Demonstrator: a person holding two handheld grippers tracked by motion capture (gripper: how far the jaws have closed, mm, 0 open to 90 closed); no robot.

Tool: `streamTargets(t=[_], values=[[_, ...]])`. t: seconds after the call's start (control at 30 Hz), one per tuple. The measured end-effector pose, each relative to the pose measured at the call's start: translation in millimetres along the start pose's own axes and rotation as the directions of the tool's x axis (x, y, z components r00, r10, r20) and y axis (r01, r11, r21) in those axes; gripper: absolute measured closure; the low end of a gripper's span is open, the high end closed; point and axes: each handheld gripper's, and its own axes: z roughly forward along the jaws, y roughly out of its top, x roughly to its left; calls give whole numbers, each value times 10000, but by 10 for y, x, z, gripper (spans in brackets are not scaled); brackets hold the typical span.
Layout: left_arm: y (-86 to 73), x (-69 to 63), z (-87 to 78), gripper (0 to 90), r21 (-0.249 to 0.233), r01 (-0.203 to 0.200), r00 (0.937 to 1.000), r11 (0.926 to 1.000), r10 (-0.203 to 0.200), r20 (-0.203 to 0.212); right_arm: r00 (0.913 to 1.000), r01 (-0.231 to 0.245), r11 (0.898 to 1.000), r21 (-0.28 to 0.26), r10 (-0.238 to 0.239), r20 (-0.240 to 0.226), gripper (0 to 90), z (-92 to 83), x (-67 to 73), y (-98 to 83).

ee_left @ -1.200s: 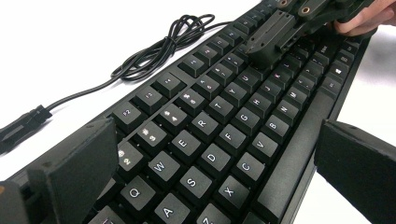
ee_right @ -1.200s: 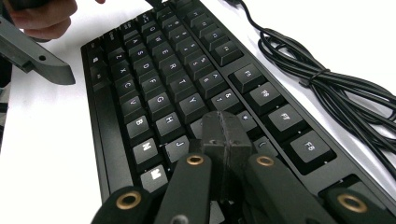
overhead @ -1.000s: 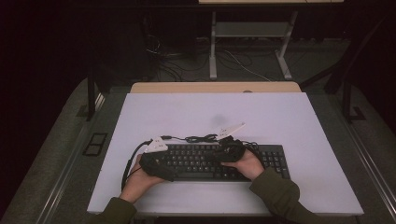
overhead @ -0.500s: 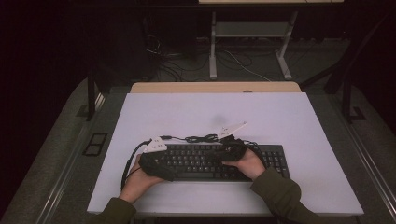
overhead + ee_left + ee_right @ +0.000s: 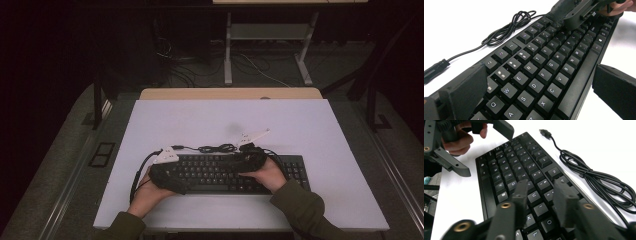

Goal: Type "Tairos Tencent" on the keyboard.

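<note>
A black keyboard [image 5: 215, 175] lies near the front of the white table [image 5: 300, 130], and its black cable [image 5: 215, 148] is coiled behind it. My left gripper [image 5: 539, 72] lies at the keyboard's left end. Its jaws stand wide open, one by the back edge and one off the front edge. My right gripper [image 5: 541, 186] hovers low over the keys right of the middle. Its jaws have just been opening and hold nothing between them. The two grippers point at each other along the keyboard. In the high view, the left gripper [image 5: 182, 177] and right gripper [image 5: 235, 162] each sit in a hand.
The cable [image 5: 594, 177] ends in a loose USB plug [image 5: 545, 132] on the table behind the keyboard. A wooden strip [image 5: 230, 93] borders the table's far edge. Beyond it are a metal stand [image 5: 270, 45] and floor cables.
</note>
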Motion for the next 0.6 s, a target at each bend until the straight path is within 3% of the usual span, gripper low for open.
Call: streamTargets(t=[0.37, 0.6], values=[[14, -7, 27, 0, 92, -24, 10000, 10000, 25, -54, 10000, -96, 9992, -399, 95, -12, 292, -15, -20, -6], [27, -4, 25, 28, 98, -59, 9999, 9999, 61, -138, 9998, -135, 9975, -697, 146, 151, 235, -69, -45, -11]])
